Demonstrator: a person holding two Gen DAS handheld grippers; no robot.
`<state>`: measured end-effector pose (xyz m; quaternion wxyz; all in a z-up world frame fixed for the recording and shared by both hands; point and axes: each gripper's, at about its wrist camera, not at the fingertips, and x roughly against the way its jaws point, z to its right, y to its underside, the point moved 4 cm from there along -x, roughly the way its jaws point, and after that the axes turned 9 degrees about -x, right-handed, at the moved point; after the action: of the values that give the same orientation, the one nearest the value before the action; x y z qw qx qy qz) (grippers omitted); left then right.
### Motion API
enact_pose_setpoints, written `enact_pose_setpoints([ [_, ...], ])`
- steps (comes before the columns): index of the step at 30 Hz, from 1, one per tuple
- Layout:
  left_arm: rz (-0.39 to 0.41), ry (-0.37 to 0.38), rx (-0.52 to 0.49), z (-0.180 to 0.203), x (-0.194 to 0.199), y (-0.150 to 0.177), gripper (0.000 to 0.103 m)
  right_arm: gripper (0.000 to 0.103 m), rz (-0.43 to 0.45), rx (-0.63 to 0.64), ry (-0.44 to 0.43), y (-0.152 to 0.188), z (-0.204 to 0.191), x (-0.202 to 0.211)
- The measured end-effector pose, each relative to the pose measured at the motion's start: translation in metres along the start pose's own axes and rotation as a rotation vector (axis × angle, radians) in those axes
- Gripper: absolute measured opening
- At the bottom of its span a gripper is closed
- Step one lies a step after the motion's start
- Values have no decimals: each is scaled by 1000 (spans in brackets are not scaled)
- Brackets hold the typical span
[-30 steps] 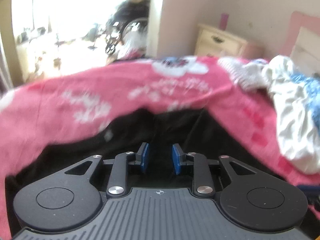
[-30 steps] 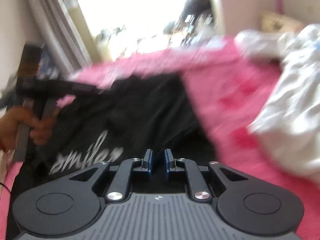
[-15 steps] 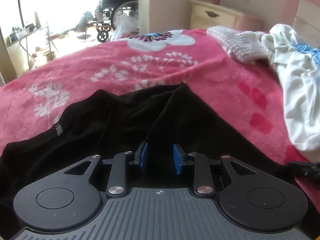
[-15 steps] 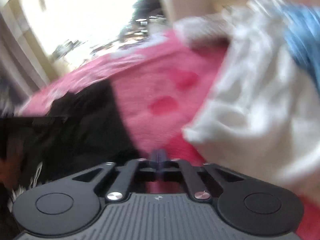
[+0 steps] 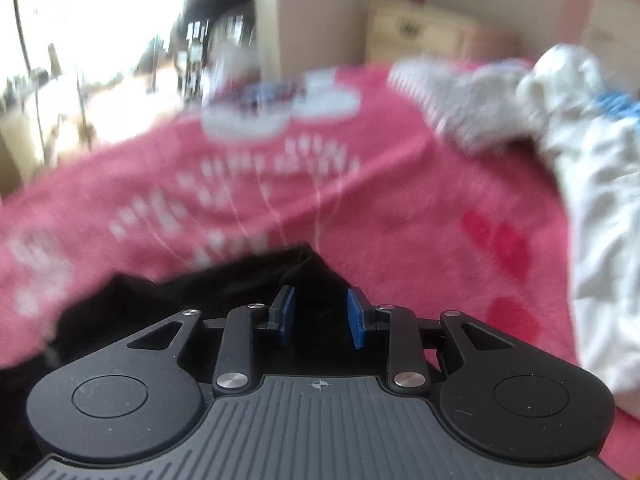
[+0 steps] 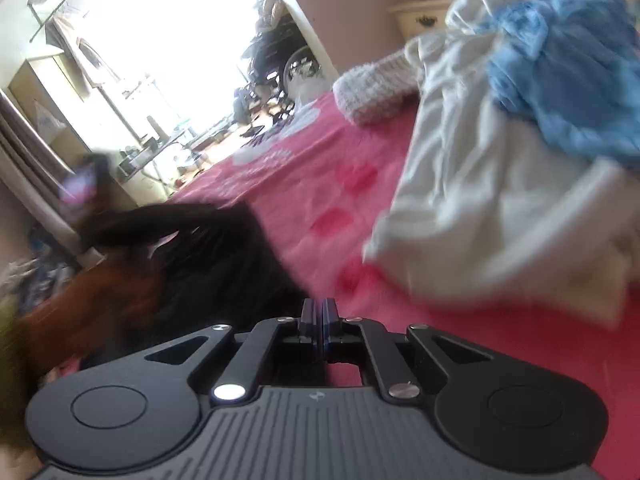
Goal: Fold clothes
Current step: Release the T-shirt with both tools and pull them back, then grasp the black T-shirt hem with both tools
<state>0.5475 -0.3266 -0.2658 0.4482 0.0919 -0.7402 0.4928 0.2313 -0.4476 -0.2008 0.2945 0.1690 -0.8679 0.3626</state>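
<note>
1. Left wrist view, nearest first: our left gripper (image 5: 320, 316) has its blue fingers (image 5: 286, 314) parted and easing wider. The black garment (image 5: 200, 292) lies under them from 6 to 9 o'clock, but the pads press on nothing.
2. We judge this hand is lining up on the cloth's peaked edge at 12 o'clock of the fingers, ready to take a fold corner.
3. In the right wrist view our right gripper (image 6: 319, 320) has its fingers pressed together. No cloth shows between them.
4. The same garment (image 6: 224, 252) spreads at 9 o'clock on the pink bedspread (image 6: 320, 184); the left hand (image 6: 100, 300), blurred, works there.
5. Farther out, at 2 o'clock, a white garment (image 6: 480, 208) and a blue garment (image 6: 568, 80) sit heaped, likely awaiting folding.
6. Farthest, a cream nightstand (image 5: 416, 32) stands against the wall.
</note>
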Motion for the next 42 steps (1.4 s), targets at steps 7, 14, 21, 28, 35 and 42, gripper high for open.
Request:
enact_pose_setpoints([
  [7, 33, 113, 183, -24, 70, -2, 37, 6, -121, -17, 93, 60, 30, 100],
  [14, -77, 250, 184, -20, 236, 115, 60, 8, -154, -56, 184, 89, 65, 153],
  [21, -235, 180, 384, -16, 337, 274, 60, 8, -160, -77, 168, 114, 56, 171],
  [28, -282, -7, 468, -6, 410, 357, 60, 16, -175, -73, 140, 138, 31, 219],
  [35, -291, -79, 544, -8, 435, 400, 60, 19, -154, -88, 125, 161, 19, 258],
  [42, -276, -167, 494, -8, 443, 409, 60, 41, -150, -191, 181, 177, 41, 278],
])
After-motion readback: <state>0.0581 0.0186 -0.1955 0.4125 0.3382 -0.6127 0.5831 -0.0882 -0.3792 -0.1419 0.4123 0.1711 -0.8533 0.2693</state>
